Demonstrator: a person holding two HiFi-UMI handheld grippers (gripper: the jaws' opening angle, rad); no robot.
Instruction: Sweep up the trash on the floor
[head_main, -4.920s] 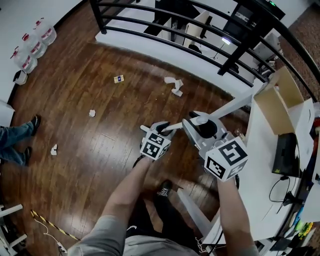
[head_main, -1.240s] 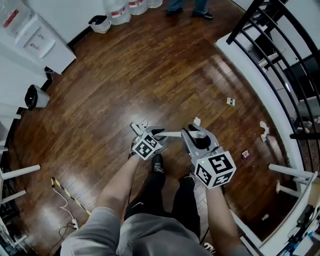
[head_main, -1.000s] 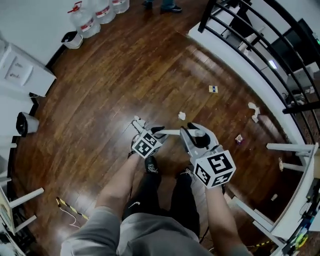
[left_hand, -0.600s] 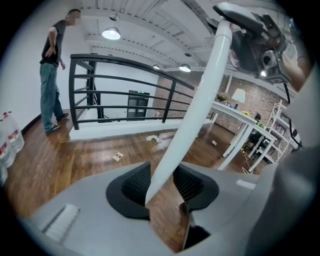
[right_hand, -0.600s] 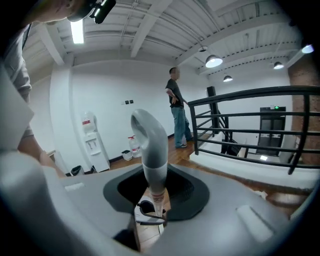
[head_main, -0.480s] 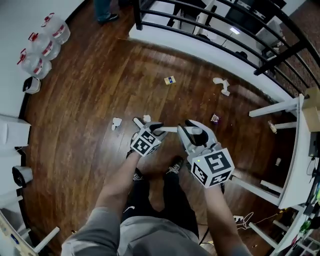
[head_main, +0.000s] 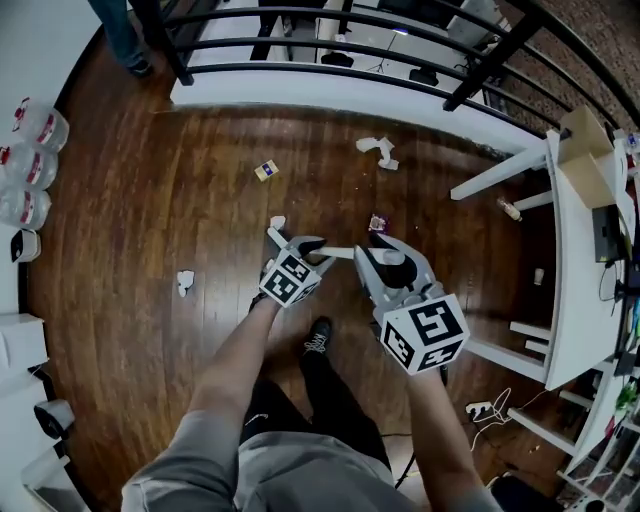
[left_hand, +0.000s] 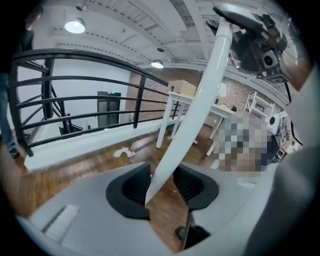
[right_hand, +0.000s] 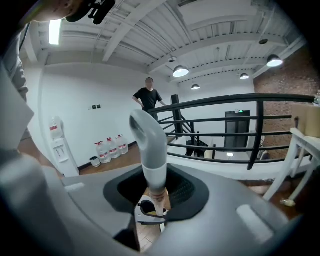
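**Two tools in hand, trash waiting on the floor**

We hold a tool in each hand. The left gripper (left_hand: 162, 187) has its fingers (left_hand: 131, 187) closed round the end of a long white pole (left_hand: 200, 100). The pole leans up and across to our right, close by the other hand. The right gripper (right_hand: 156, 192) has its fingers (right_hand: 189, 192) clenched on a grey handle (right_hand: 151, 145) with a hooked top. We cannot see the bottom of either tool. We think they are the things for sweeping, and we grip them tight so they do not slip while they are up in our hands.

The trash lies on the brown wood floor (head_main: 130, 200), all in front of us. A small white scrap (head_main: 277, 222) is just past the left gripper. A purple wrapper (head_main: 378, 223) is just past the right one. A little card (head_main: 265, 170) and a crumpled white paper (head_main: 377, 150) lie further on, near the black railing (head_main: 490, 62). A white lump (head_main: 185, 282) lies off to our left. None of it is gathered yet, so we think the sweeping has not begun
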